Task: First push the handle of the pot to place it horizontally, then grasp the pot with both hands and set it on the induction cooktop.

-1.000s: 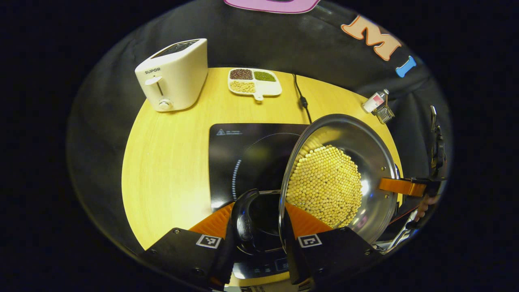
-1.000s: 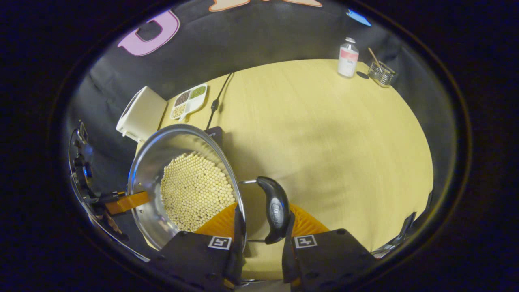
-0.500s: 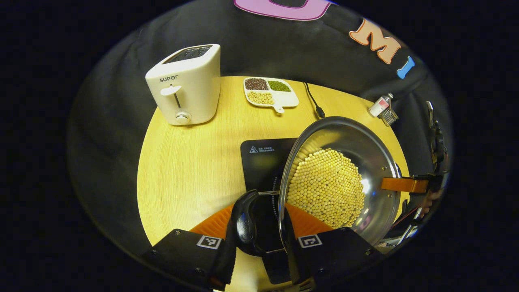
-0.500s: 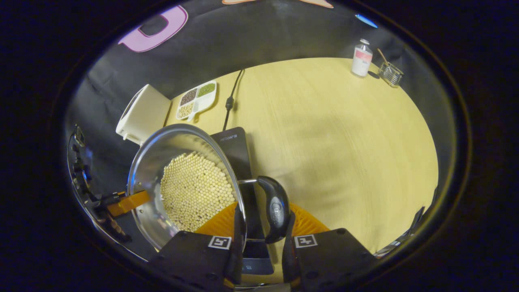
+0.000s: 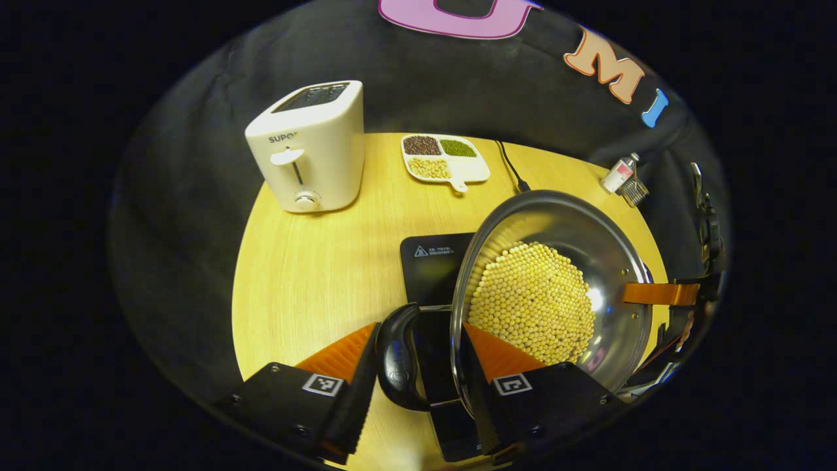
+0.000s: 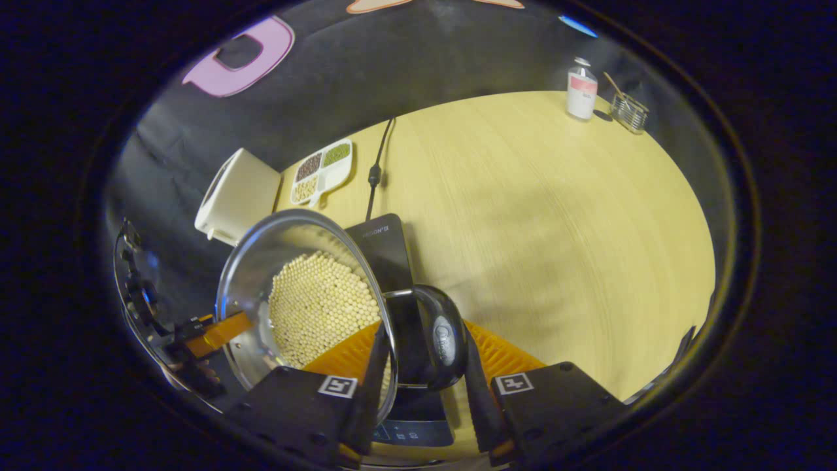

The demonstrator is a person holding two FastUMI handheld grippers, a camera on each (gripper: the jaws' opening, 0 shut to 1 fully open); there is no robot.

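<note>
Yellow wood table (image 5: 294,281) under dim booth light, with a toaster (image 5: 310,147), a divided bean tray (image 5: 444,157), and a bottle (image 6: 580,88) beside a wire holder (image 6: 628,111) at the far edge. Black cooktop (image 5: 431,261) lies flat near the front, its cord (image 6: 374,173) trailing back.

Both grippers carry the pot (image 5: 556,288), heaped with pale beans (image 5: 533,304), and it hangs in the air partly above the cooktop, not resting on it. Left gripper (image 5: 418,386) has its fingers drawn in around the left loop handle (image 5: 395,356) and the rim; right gripper (image 6: 422,386) is likewise closed in on the right handle (image 6: 444,337). From where I stand, whether both pads really press in each case I cannot tell.

Judging by this, the set-down is the step in hand. Doing it well means keeping both hands level so the beans do not roll out, bringing the pot squarely over the cooktop's ring, lowering evenly, and letting go only once the base sits flat.
</note>
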